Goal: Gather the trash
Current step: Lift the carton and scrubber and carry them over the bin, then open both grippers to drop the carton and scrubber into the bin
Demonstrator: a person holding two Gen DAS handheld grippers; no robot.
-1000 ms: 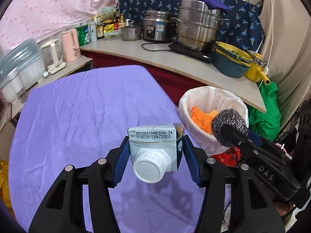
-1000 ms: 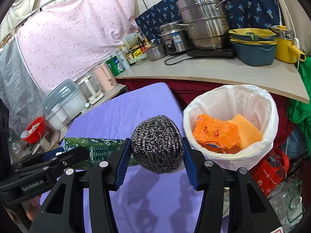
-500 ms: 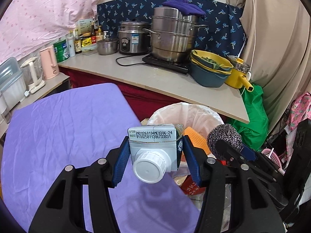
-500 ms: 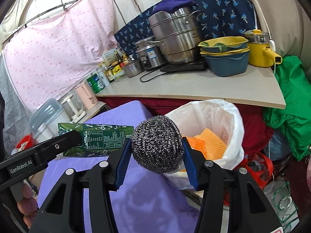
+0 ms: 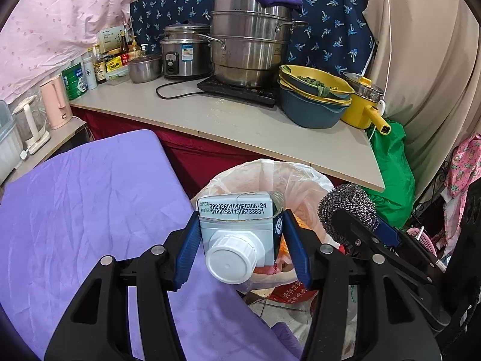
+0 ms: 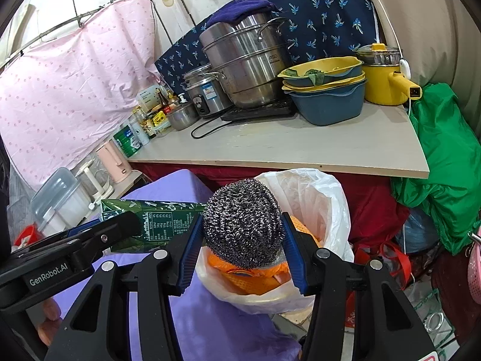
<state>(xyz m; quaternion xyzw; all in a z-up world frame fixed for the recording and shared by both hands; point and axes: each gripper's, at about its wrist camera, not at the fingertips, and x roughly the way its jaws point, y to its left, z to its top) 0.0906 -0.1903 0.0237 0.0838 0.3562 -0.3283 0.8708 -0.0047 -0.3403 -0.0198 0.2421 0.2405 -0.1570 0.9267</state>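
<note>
My left gripper is shut on a drink carton with a white screw cap, held over the near rim of the trash bin. From the right wrist view the same carton shows its green printed side at the left. My right gripper is shut on a steel wool scrubber, hanging above the bin, which has a white bag liner and orange trash inside. In the left wrist view the scrubber sits just right of the carton.
A purple-covered table lies at the left of the bin. Behind it runs a counter with steel pots, stacked bowls and a yellow kettle. A green bag sits at the right.
Both grippers have moved right, off the purple table toward the bin, with the carton and the scrubber still gripped. The bin now lies directly beneath them.
</note>
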